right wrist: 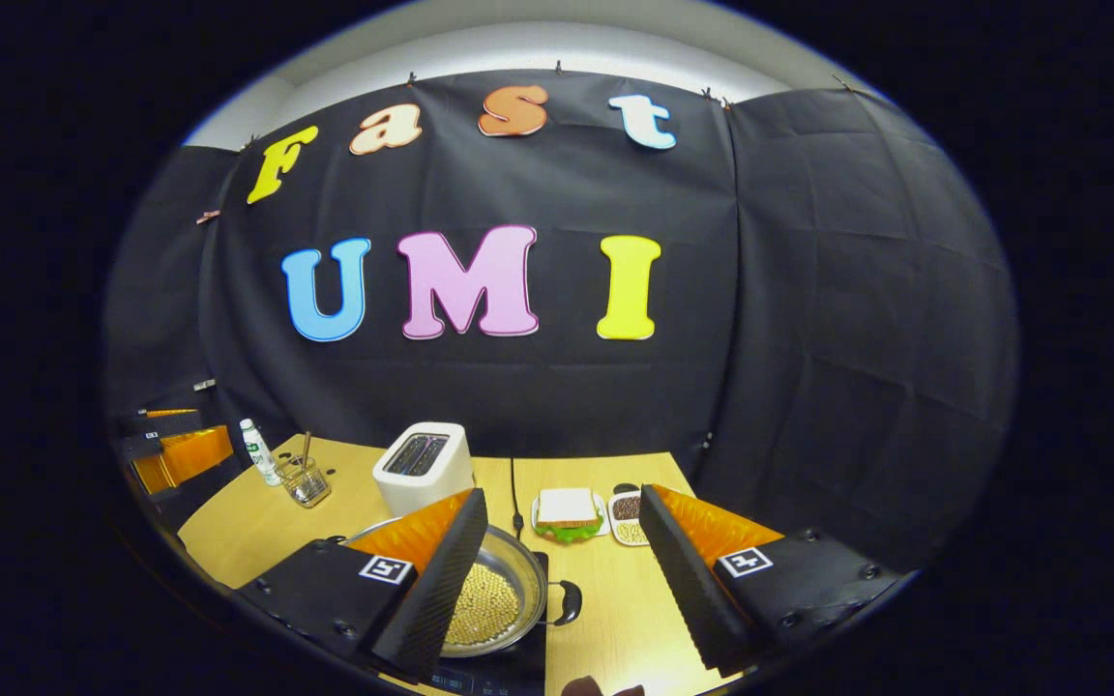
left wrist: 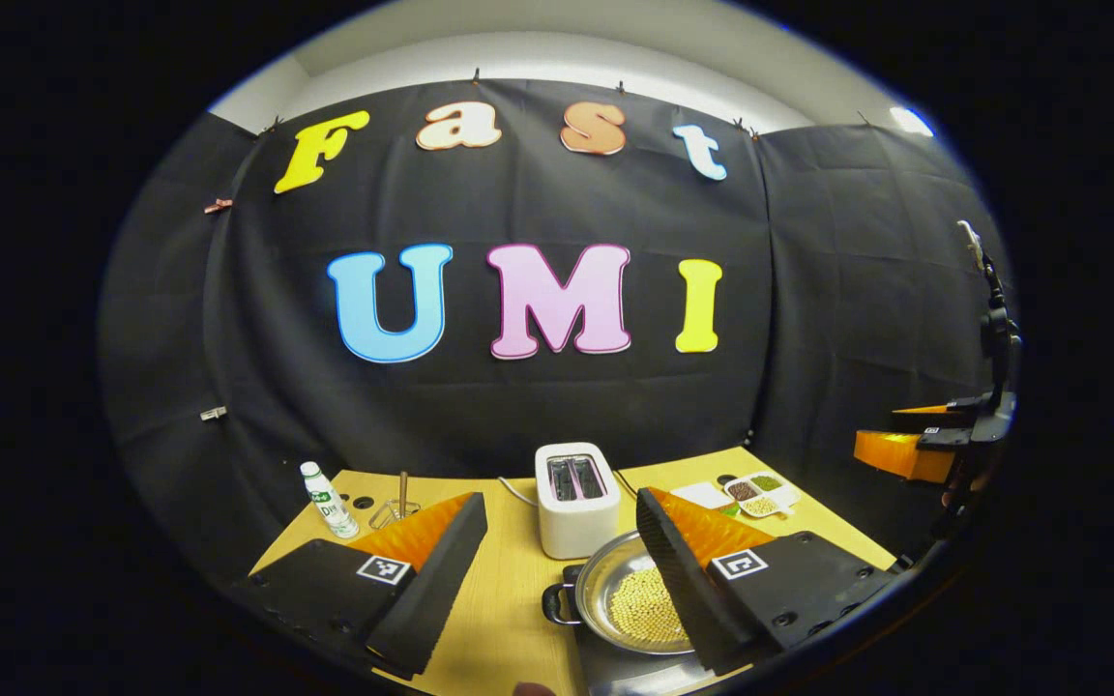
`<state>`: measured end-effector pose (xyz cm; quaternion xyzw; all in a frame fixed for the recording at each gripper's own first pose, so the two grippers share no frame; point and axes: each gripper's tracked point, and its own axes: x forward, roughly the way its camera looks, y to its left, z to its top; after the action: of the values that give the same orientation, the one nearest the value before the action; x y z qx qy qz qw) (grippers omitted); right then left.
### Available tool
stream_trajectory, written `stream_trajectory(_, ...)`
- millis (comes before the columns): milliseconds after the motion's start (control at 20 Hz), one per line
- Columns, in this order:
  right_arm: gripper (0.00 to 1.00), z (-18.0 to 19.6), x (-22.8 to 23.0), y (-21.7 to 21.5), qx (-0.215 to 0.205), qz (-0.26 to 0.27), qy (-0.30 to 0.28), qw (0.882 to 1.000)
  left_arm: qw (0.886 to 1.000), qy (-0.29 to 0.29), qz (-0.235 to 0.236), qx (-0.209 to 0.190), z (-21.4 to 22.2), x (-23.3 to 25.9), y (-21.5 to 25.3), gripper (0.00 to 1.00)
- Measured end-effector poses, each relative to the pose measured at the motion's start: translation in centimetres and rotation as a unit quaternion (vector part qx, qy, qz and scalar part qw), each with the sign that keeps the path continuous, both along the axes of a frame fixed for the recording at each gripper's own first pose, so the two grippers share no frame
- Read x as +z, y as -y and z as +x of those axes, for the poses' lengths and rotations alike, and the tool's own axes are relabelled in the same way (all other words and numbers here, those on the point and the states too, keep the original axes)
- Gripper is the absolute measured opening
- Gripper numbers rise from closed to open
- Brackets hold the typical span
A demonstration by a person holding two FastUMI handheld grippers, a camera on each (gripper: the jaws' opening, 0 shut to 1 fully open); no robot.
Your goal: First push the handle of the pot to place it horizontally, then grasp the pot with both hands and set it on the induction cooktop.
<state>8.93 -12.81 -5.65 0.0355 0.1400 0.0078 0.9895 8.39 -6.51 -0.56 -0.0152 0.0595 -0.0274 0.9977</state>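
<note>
Both tools stand with their fingers spread wide and nothing between them. The left gripper (left wrist: 557,580) hovers above the table (left wrist: 509,590) with the pot (left wrist: 630,594) low and to its right, partly behind its right finger; the right gripper (right wrist: 562,570) has the same pot (right wrist: 489,599) low and to its left, behind its left finger. So the pot lies between the two tools, about equally near to each. Its side handles (left wrist: 557,604) point left and right, one toward each tool (right wrist: 569,601); the pot holds pale beans and appears already to rest on the dark induction cooktop (right wrist: 499,672), suggesting the task is nearly done. Beyond stand a white toaster (left wrist: 576,498), a bottle (left wrist: 330,498), a sandwich plate (right wrist: 567,512) and small dishes of grains (left wrist: 760,493), all clear of the pot.
</note>
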Motion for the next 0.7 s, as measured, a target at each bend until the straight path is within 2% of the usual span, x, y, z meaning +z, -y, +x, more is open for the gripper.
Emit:
stream_trajectory(300,0.98,-2.8,4.5,-0.4,-0.013,-0.003,0.069,0.998,0.999,0.044,-0.013,0.006,-3.4,2.7,-0.4,0.97)
stream_trajectory(450,0.98,-3.9,4.7,-1.1,-0.011,-0.010,0.073,0.997,0.999,0.049,-0.002,0.009,-4.4,2.9,-0.8,0.97)
stream_trajectory(700,0.98,-4.7,4.6,-1.9,-0.006,-0.016,0.068,0.998,0.999,0.035,-0.012,0.009,-5.4,1.9,-1.4,0.97)
